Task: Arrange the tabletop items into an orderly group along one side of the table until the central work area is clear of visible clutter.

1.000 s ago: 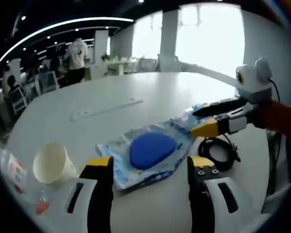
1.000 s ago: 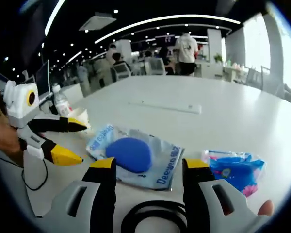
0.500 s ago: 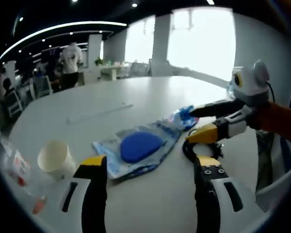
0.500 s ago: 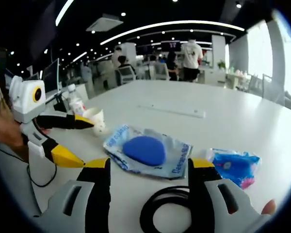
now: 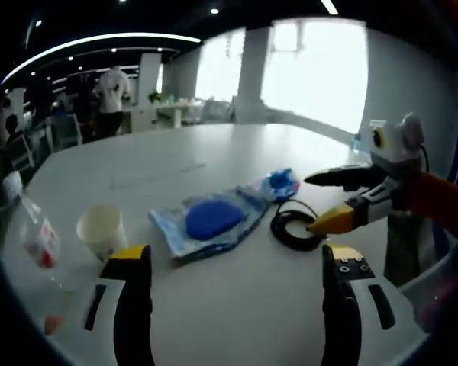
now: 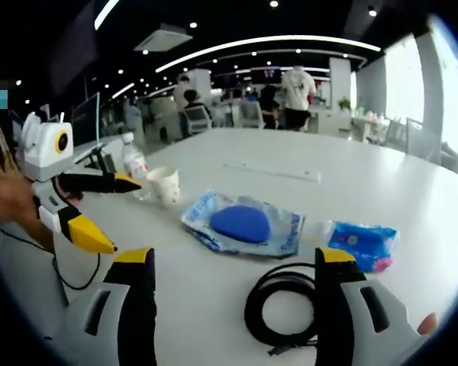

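Looking along your left gripper [image 5: 233, 263], you have both yellow-tipped jaws rising from the bottom of the frame, set wide apart with nothing between them. Beyond them, on the white table [image 5: 214, 297], a clear packet holding a blue oval pad [image 5: 210, 219] lies at the centre of the frame. A paper cup [image 5: 101, 229] stands upright to its left, and a plastic bottle [image 5: 40, 242] sits at the far left edge. A small blue wrapped packet [image 5: 281, 183] touches the upper right end of the clear packet, and a coiled black cable [image 5: 294, 227] lies just right of it. Your right gripper [image 5: 330, 200] comes in from the right edge, its jaws parted, the lower yellow tip over the cable's right side.

In the right gripper view, your right gripper [image 6: 233, 267] also shows its jaws spread and holding nothing. The black cable [image 6: 278, 305] lies between them near the bottom. The pad packet [image 6: 244, 225] sits at the centre, the blue wrapped packet [image 6: 360, 242] to its right, apart from it. The cup [image 6: 166, 185] and bottle [image 6: 135, 165] stand side by side at the left. Your left gripper [image 6: 99, 216] enters from the left edge, jaws apart. People stand in the upper background.
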Available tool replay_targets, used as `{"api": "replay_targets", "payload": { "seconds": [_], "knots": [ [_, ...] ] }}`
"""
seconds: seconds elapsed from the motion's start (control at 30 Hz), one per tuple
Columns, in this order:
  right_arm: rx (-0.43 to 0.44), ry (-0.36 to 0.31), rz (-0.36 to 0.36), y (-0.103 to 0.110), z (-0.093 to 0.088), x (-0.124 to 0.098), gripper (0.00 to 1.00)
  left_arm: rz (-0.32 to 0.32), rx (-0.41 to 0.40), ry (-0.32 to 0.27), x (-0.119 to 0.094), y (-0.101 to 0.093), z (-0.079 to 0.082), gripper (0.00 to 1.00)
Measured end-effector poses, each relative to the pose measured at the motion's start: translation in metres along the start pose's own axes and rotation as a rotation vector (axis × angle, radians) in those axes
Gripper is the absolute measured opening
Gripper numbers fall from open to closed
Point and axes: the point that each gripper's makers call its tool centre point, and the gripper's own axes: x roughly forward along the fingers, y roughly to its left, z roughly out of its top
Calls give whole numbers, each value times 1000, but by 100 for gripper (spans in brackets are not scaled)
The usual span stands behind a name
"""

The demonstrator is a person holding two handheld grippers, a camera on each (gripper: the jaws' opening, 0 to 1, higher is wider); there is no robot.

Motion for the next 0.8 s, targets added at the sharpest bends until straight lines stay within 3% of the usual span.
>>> {"api": "replay_targets", "payload": {
  "seconds": [0.5, 0.8],
  "knots": [
    [-19, -22, -58, 20, 3, -42, 89, 37, 25, -57, -59, 0, 5, 92],
    [-19, -33, -94, 30, 2, -62, 89, 82, -2, -89, -94, 10, 4, 92]
  ]
}}
